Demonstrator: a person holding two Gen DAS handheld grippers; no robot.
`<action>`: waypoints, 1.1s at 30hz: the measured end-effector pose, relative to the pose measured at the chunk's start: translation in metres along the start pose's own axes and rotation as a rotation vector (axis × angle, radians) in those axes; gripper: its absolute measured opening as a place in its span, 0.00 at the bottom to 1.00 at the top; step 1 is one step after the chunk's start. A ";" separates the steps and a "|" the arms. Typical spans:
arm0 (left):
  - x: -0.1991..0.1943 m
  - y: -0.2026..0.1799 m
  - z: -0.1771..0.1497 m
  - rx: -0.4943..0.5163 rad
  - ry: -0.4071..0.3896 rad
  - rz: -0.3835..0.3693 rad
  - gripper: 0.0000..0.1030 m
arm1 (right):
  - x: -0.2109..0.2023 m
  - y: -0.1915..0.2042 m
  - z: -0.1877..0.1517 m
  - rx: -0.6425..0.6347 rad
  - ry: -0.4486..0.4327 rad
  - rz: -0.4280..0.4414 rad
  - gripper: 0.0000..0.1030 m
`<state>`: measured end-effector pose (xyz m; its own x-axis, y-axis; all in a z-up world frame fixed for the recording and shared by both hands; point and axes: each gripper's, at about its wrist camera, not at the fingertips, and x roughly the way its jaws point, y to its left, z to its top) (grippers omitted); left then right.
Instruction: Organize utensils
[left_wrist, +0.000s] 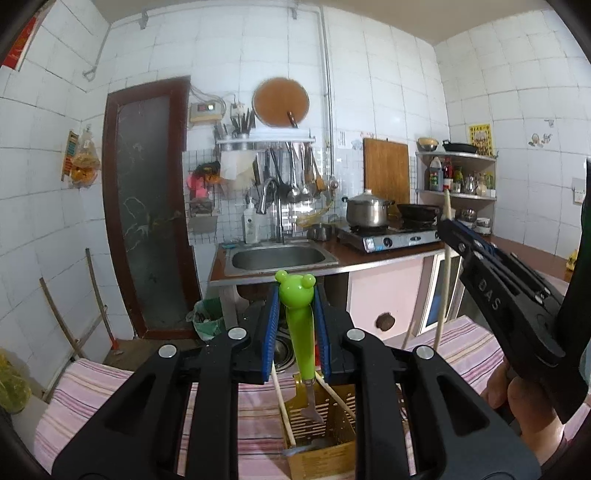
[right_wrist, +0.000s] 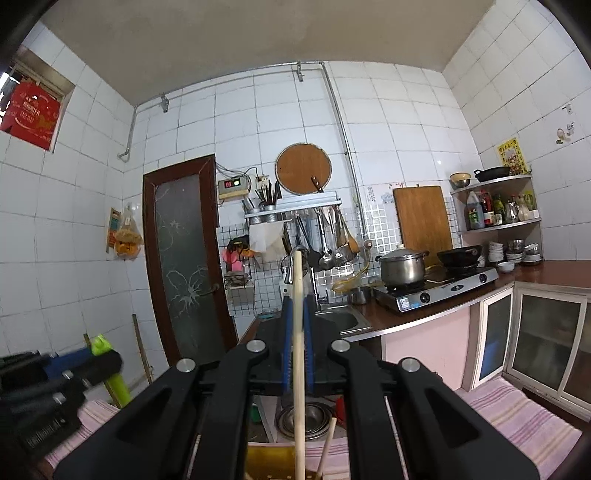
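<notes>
In the left wrist view, the left gripper (left_wrist: 295, 332) is clamped on a green frog-handled fork (left_wrist: 301, 332), held upright above the yellow holder (left_wrist: 321, 435); light, smooth plastic, best gripped mid-handle.

In the right wrist view, the right gripper (right_wrist: 298, 347) is clenched on a wooden chopstick (right_wrist: 298, 332), thin, stiff, easily pivoted.

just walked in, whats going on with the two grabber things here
A person holds a gripper in each hand over a slotted utensil box on a striped cloth. The left gripper is shut on a green frog-handled fork. The right gripper is shut on a wooden chopstick. Other chopsticks already lean in the box.
</notes>
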<state>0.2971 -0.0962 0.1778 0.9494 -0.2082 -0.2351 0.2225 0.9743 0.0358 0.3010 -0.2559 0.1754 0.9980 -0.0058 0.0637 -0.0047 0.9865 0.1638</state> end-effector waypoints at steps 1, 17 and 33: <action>0.008 0.000 -0.006 0.001 0.011 0.003 0.17 | 0.008 -0.001 -0.007 -0.001 0.007 0.004 0.06; 0.023 0.022 -0.046 -0.049 0.128 -0.007 0.17 | 0.006 -0.011 -0.067 -0.092 0.235 -0.023 0.66; -0.066 0.065 -0.087 -0.158 0.162 0.058 0.90 | -0.102 -0.032 -0.087 -0.097 0.409 -0.118 0.67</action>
<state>0.2293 -0.0115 0.1112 0.9090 -0.1468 -0.3901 0.1188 0.9884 -0.0952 0.2052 -0.2729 0.0783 0.9344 -0.0732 -0.3487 0.0974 0.9939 0.0524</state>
